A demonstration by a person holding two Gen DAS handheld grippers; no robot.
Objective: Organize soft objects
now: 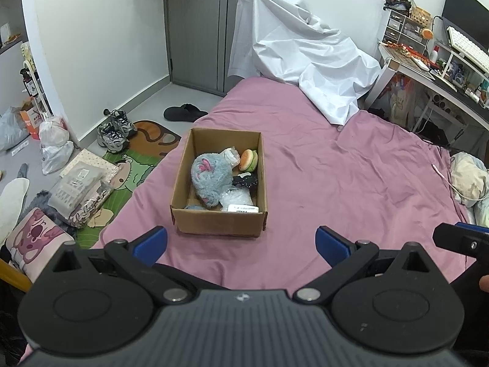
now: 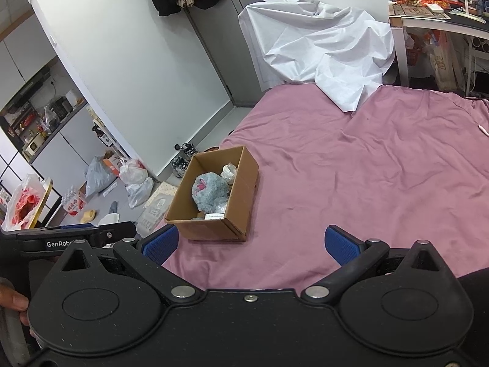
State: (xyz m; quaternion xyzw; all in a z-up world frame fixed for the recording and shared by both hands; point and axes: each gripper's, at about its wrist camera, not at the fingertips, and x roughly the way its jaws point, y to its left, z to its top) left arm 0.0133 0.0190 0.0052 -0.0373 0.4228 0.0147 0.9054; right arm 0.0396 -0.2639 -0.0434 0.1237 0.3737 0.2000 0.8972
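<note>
Both grippers, left (image 1: 241, 246) and right (image 2: 252, 243), gape empty; brown cardboard box (image 1: 218, 221) holding fluffy grey plush toy (image 1: 207, 180) sits at twelve o'clock on pink bedsheet (image 1: 351, 168).

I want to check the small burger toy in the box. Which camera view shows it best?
The left wrist view: the burger toy shows fully, against the far right wall of the cardboard box. In the right wrist view, the box's right wall hides it completely.
</note>
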